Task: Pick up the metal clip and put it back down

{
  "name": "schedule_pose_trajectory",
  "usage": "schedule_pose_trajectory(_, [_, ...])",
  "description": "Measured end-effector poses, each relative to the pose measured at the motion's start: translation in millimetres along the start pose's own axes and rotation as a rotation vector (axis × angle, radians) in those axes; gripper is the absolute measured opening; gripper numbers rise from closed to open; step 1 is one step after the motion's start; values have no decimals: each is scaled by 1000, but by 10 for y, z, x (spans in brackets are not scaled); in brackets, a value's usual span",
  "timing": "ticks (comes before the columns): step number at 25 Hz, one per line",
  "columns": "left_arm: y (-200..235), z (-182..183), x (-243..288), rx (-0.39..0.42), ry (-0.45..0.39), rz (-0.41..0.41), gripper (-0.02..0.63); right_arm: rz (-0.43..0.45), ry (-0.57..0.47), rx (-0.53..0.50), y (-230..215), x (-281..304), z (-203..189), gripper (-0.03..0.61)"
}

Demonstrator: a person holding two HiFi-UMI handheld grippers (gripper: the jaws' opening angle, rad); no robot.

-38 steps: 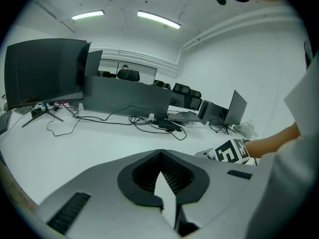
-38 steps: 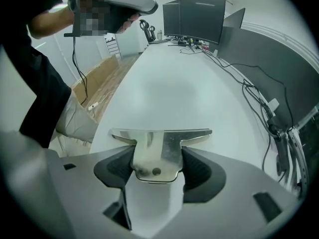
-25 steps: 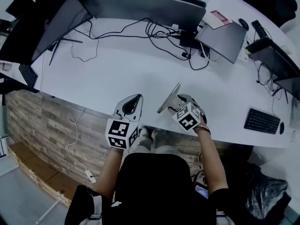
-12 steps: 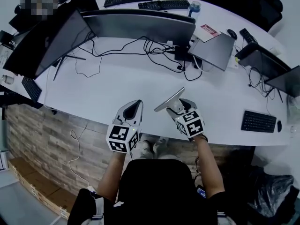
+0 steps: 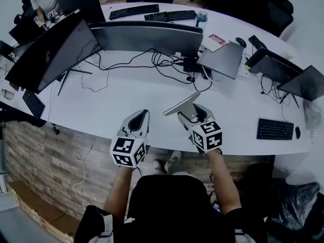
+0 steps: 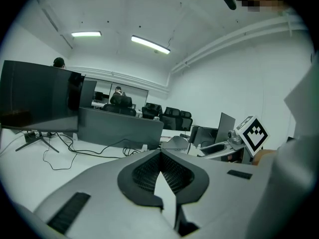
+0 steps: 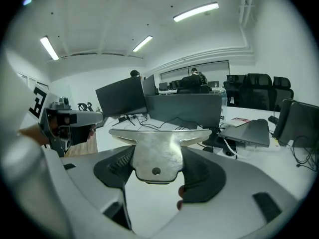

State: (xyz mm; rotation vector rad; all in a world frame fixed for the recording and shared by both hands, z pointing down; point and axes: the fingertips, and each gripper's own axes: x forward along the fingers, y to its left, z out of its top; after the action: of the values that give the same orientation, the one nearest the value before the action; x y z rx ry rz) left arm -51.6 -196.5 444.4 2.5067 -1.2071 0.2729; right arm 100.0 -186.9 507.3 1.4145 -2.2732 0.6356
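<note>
The metal clip is a flat silvery plate with a small hole, held tilted in the air above the near edge of the white desk. My right gripper is shut on it. In the right gripper view the clip stands between the dark pads, its wide end pointing away from me. About a hand's width to the left of the right one, my left gripper hovers over the desk edge. In the left gripper view, the left gripper shows its jaws closed together with nothing between them.
Dark monitors stand across the back of the desk, with black cables trailing in front. A grey laptop sits at the right, keyboards at right and rear. My dark chair is below me.
The right gripper still holds the clip off the desk, at about the same height. Both grippers have shifted only slightly while the head view has tipped forward.
</note>
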Motion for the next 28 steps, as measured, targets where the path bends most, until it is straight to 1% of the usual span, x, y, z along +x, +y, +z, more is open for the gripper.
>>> schedule_pose_trajectory(3, [-36, 97, -73, 11, -23, -10, 11, -10, -40, 4, 69, -102, 125, 282])
schedule_pose_trajectory(10, [-58, 316, -351, 8, -96, -15, 11, -69, -98, -41, 219, -341, 315, 282])
schedule_pose_trajectory(14, [-118, 419, -538, 29, -123, -22, 11, -90, -147, -50, 317, -527, 413, 282])
schedule_pose_trajectory(21, [-238, 551, -845, 63, -161, -38, 11, -110, -203, -69, 536, -817, 545, 282])
schedule_pose_trajectory(28, [-375, 735, -1079, 118, -201, -57, 11, -135, -302, -70, 685, -1142, 738, 282])
